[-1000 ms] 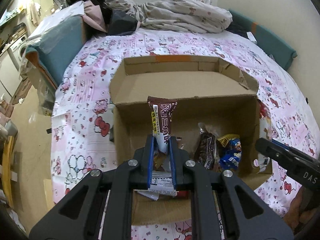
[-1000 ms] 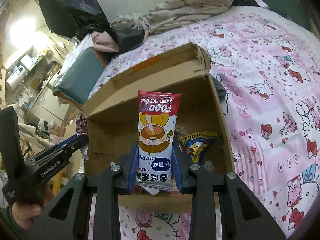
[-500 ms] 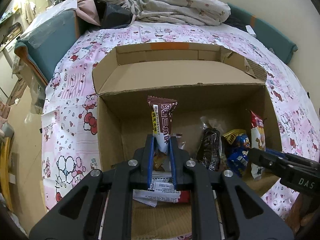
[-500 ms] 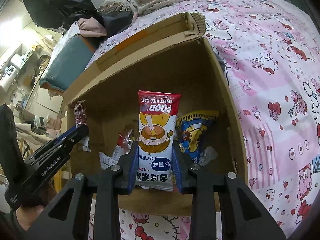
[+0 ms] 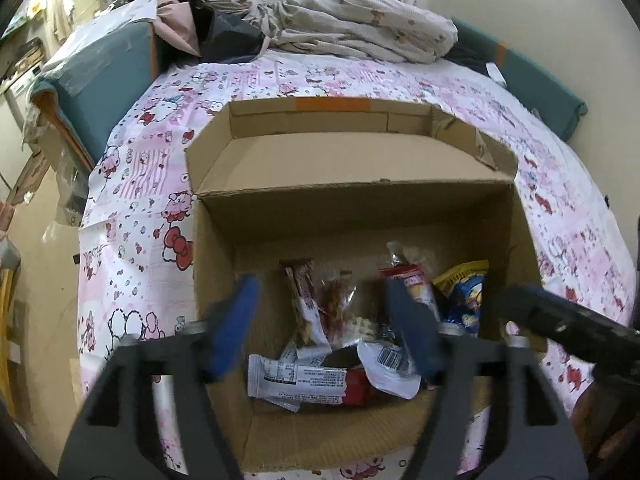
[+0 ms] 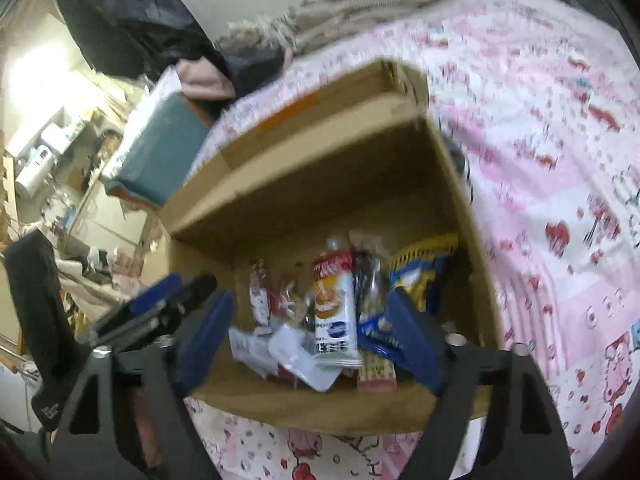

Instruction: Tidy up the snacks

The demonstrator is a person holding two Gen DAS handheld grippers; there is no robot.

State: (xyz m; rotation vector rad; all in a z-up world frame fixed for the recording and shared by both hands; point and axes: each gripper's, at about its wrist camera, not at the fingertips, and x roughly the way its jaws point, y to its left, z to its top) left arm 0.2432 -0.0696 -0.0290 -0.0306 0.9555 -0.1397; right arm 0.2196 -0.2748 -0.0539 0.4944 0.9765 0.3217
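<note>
Down on the floor of the cardboard box (image 5: pixel 400 204) lies a loose heap of snack packets. Nearest the left wall a brown-and-white bar (image 5: pixel 306 312) leans upright against the pile, and beside it sits a clear bag of reddish pieces (image 5: pixel 338 304). A red-topped rice cake packet (image 6: pixel 334 308) stands on end in the middle, with a dark wrapped bar (image 6: pixel 366 280) just behind it and a yellow-and-blue bag (image 6: pixel 424 268) against the right wall. At the front of the heap a white-and-red wrapper (image 5: pixel 304 380) lies flat, partly under a crumpled white wrapper with a barcode (image 5: pixel 390 364).

Over the near rim, the left gripper (image 5: pixel 324 332) has just been opening; its blue pads stand wide apart and blurred, and nothing is pressed between them, the brown-and-white bar lying free in the box beyond. The right gripper (image 6: pixel 308 336) has likewise just been opening, its jaws spread wide, and the rice cake packet stands between them untouched by either pad. Each gripper shows at the edge of the other's view.

Box flaps are folded outward, the far one bearing a strip of orange tape (image 5: pixel 332 104). It rests on a bed with a pink cartoon-print sheet (image 5: pixel 132 216). A bundled floral blanket (image 5: pixel 360 24) lies at the far end, and teal cushions (image 5: pixel 108 76) border the side.
</note>
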